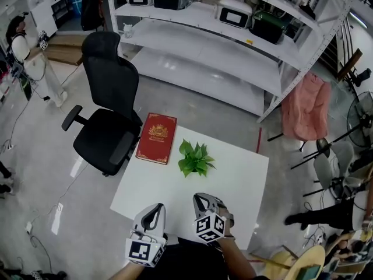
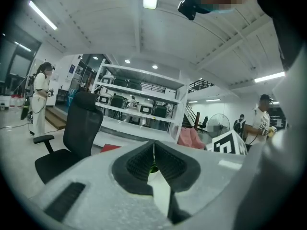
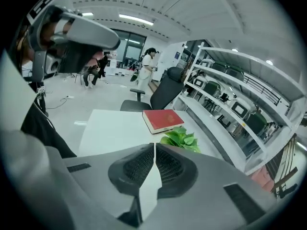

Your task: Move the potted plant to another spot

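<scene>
The desk has a smooth white top with a matt finish. The book has a red cover with a slight sheen and a gold stamped emblem. The potted plant has smooth green leaves, faintly glossy. The left hand-held gripper and the right hand-held gripper have pale grey shells that look like matt plastic; their black pads are ribbed and dull. The office chair is black and matt, its seat looking like cloth. The shelving looks like white painted metal. The grey floor is polished and reflects light. A pink cloth hangs in soft folds.
</scene>
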Demonstrator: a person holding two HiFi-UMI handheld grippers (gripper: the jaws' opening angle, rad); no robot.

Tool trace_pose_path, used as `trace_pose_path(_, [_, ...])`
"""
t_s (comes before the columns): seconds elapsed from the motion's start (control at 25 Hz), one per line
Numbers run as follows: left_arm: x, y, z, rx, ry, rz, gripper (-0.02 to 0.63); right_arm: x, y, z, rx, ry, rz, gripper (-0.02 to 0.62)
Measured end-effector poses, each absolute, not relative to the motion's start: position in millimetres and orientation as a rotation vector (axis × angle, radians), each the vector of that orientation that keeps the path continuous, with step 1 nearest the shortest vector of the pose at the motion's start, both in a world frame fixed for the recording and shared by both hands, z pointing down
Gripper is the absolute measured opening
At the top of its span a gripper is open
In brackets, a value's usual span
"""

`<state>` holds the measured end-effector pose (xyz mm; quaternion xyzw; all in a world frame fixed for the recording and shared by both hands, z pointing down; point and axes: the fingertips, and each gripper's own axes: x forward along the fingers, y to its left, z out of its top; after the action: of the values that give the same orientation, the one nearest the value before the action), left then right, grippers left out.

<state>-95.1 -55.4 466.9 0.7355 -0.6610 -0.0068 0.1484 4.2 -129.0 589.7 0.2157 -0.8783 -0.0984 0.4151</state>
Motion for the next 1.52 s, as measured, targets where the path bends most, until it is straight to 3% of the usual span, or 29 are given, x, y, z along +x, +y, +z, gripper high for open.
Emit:
trace_pose_path(1.04, [-110.3, -115.4, 511.5, 2.020, -1.842, 0.053, 0.020, -27.0, -232.2, 699.6, 0.423, -1.864, -0.423, 0.015])
trace_pose_path(1.52, [-128.2, -140.5, 524.2, 2.004, -1.800, 0.078, 0.020, -24.9, -246.4, 727.3, 0.378, -1.757, -0.415, 0.054])
